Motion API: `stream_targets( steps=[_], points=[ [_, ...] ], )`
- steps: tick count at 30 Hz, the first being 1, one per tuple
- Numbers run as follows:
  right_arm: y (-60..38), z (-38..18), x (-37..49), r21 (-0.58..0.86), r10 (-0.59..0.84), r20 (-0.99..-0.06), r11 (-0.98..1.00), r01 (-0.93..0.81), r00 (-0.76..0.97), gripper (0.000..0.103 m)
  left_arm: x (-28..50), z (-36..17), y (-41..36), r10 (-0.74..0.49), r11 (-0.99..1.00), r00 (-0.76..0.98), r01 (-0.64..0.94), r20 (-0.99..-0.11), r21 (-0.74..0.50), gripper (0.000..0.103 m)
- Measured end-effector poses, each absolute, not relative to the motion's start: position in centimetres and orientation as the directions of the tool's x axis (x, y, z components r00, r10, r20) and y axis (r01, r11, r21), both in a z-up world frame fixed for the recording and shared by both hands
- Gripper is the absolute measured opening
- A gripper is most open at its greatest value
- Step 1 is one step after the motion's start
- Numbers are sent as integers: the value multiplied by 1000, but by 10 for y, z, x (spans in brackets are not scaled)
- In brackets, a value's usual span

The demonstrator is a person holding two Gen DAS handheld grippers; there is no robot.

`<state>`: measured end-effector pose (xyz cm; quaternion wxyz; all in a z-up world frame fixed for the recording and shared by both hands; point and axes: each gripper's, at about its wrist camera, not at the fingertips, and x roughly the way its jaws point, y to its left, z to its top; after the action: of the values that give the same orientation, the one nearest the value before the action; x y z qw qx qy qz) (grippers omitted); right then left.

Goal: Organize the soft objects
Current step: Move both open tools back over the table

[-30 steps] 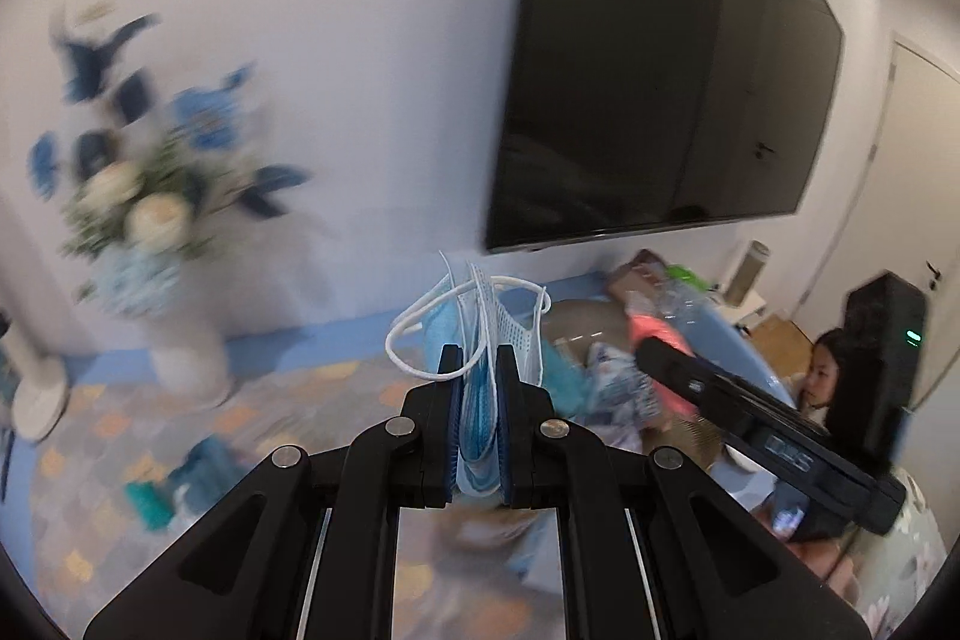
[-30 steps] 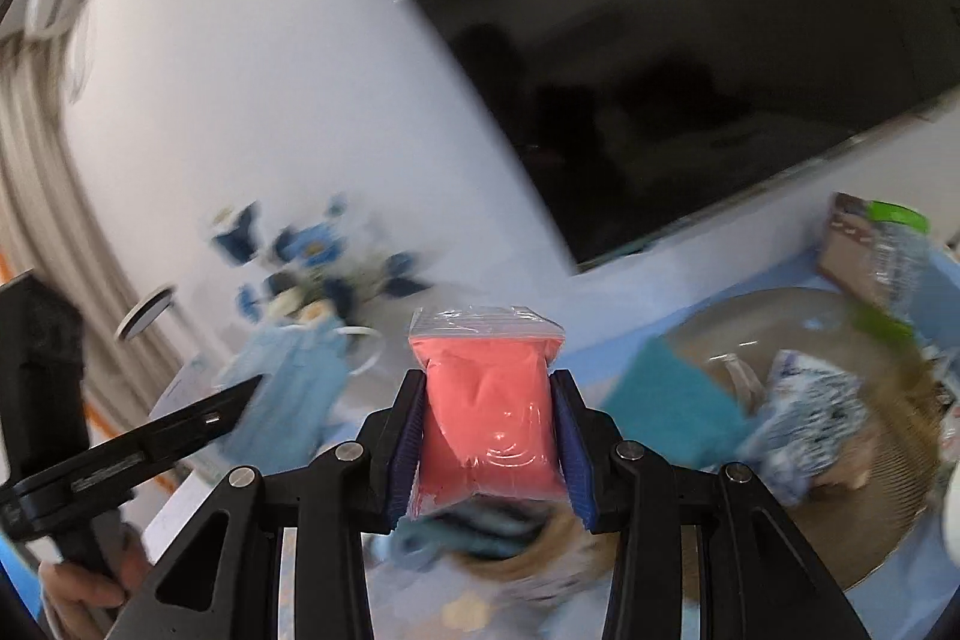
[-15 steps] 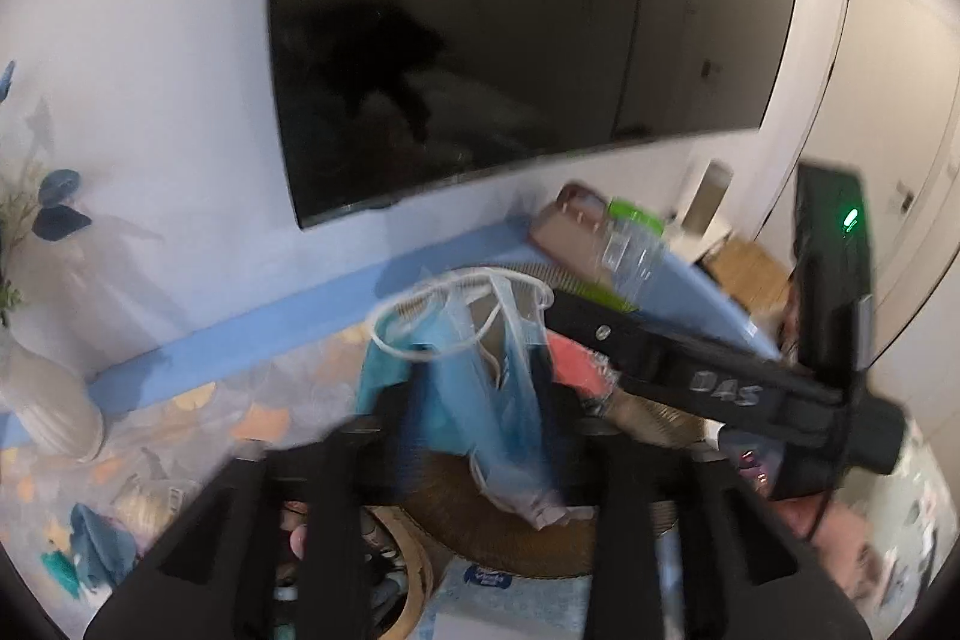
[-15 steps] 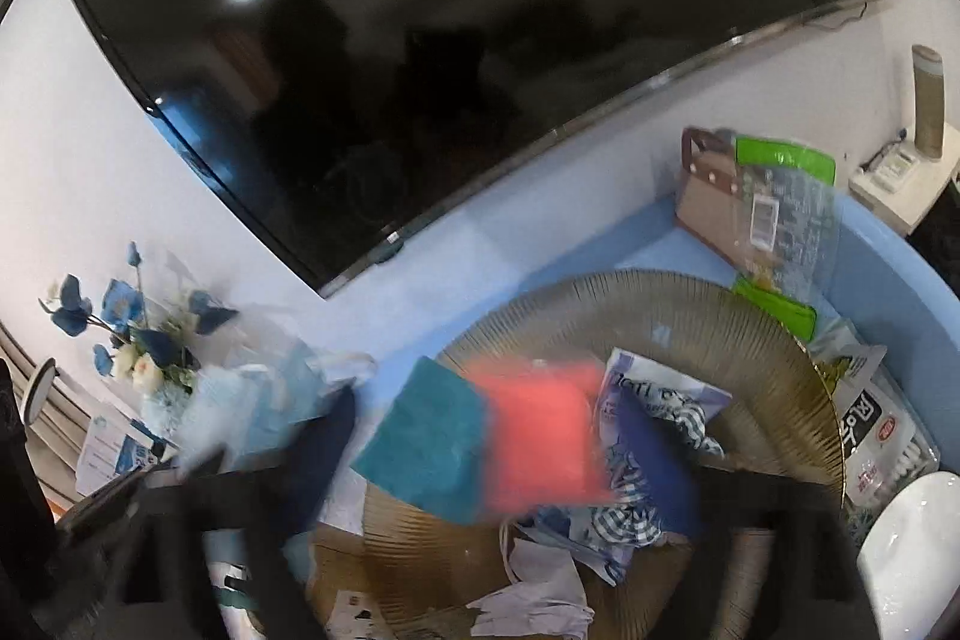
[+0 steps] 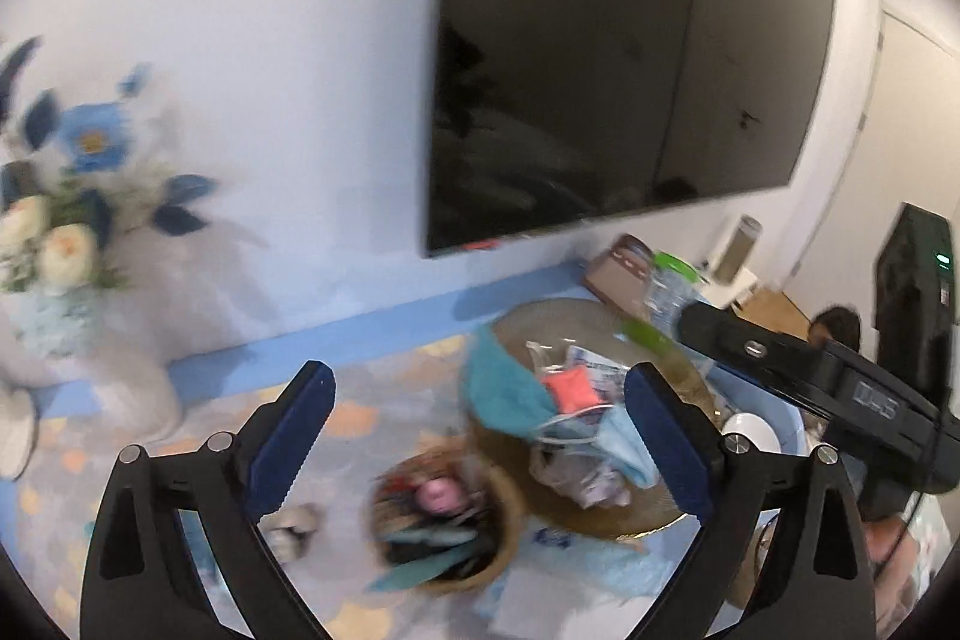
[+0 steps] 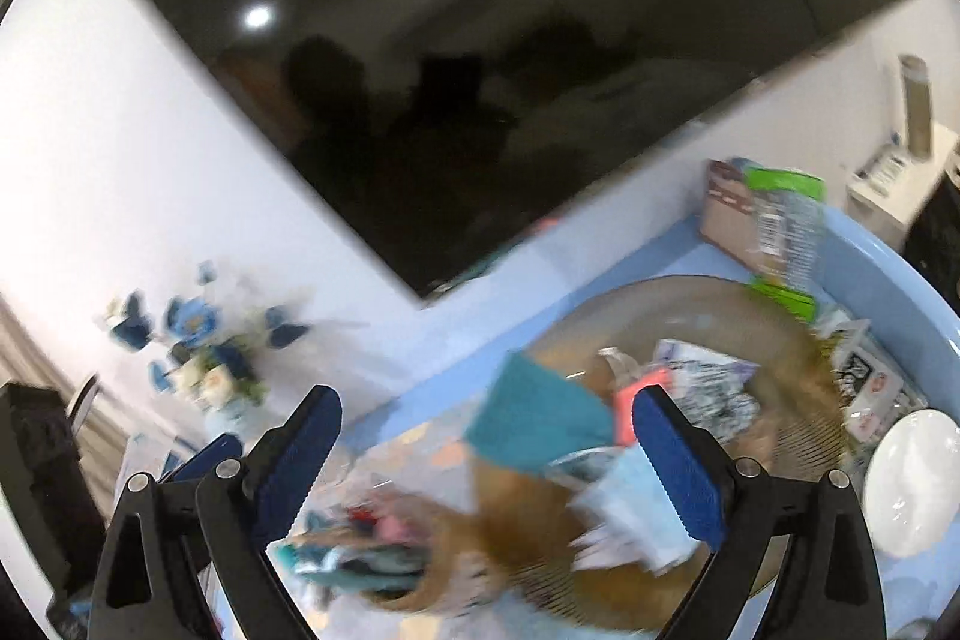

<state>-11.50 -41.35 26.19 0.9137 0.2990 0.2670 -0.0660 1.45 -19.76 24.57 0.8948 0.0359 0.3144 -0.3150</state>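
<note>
Soft objects, left wrist view: a coral pouch [image 5: 569, 386], teal cloth [image 5: 505, 388] and blue face mask [image 5: 621, 445] lie heaped on the round woven tray [image 5: 606, 517]; a small basket [image 5: 441, 523] of mixed items sits just beside it. The left gripper [image 5: 477, 439] stands wide, holding nothing. Right wrist view: the same teal cloth [image 6: 537, 421] and face mask [image 6: 630, 496] rest on the tray [image 6: 798, 436], blurred. The right gripper [image 6: 483, 451] is likewise spread wide and empty, above the heap.
</note>
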Motion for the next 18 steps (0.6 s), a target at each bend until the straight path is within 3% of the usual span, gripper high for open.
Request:
stream_targets(
  steps=[3,9,12,18],
  points=[
    [-367,279,-117,490,76,-502,846,211,862,103,19,254,-149,-499,841,653,522,-570,-138,102],
    [-251,284,-106,375,159,-502,926,48,850,103,37,236,-31,-340,933,723,341,-601,-117,102],
    [-206,266,-94,325,184,-538,946,0,822,103,46,207,31,-310,950,725,267,-615,-164,102],
    [-152,199,-69,333,246,-612,942,-38,752,103,47,137,85,-295,955,708,213,-641,-204,102]
  ],
)
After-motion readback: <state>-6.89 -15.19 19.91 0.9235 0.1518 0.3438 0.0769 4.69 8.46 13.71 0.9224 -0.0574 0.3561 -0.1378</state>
